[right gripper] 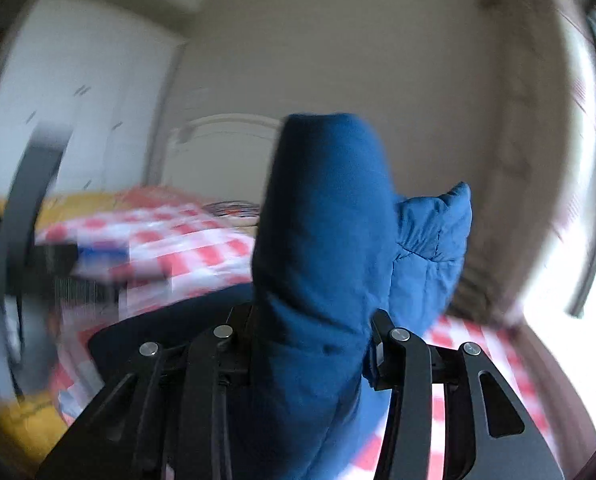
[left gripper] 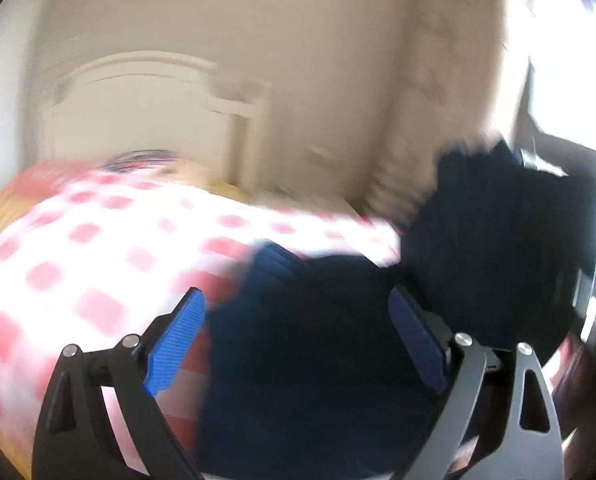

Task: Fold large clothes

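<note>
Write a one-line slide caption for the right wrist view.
Right gripper clamped on a raised fold of blue quilted jacket above the red-and-white checked bedspread.

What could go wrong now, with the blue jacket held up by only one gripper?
1. The right gripper pinches one thick bunch of the jacket; the padded fabric may slip out.
2. The left gripper is open and holds nothing, so the hanging rest may crumple on the checked bedcover.
3. Both views are blurred, which suggests fast motion; the next grasp could miss.
</note>
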A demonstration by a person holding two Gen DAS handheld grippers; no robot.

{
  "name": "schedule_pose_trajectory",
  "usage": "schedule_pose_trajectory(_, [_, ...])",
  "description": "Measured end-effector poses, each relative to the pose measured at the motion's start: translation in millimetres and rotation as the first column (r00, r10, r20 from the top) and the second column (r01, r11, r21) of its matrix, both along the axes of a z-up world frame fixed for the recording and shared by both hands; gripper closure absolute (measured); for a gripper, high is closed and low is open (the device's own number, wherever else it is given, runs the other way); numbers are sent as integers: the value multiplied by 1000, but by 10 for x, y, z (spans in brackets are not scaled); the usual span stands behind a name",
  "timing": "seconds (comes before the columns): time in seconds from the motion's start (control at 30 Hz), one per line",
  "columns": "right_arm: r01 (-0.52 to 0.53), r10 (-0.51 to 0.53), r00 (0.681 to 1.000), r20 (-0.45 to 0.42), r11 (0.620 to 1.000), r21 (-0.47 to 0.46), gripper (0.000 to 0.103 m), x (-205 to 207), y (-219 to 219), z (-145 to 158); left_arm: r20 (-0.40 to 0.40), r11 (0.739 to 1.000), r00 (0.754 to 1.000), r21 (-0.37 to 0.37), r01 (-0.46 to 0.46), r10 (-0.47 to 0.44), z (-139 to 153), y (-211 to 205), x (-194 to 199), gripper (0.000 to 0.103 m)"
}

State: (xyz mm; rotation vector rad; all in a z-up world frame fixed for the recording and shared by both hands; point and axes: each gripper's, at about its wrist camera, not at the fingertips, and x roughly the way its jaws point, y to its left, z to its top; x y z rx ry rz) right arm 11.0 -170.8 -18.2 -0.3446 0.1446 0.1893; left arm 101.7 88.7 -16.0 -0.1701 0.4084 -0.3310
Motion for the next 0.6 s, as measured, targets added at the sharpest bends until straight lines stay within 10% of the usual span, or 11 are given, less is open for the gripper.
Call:
schedule_pose_trajectory(0.13, [-108,88,993,-78,943,-316,58,257,1047,-494,-10,985,988,-72,-155,155,216,826,88,11])
schedule_pose_trajectory(0.2, [-156,61,981,-187,819,-552,57,450,1549,-1073,-21,984,985,-43,-172,171,282,975,111,9])
schedule_pose_trajectory(0.27, [-94,43,995,-90,713,-695,52,396,1749,-1411,-28,987,986,9,-163,163,321,997,133,8])
schedule_pose_trajectory(0.6, [-122,48,990,-130,744,-657,50,349,1636,-1385,-110,958,983,233,167,-144,397,-270,739,2])
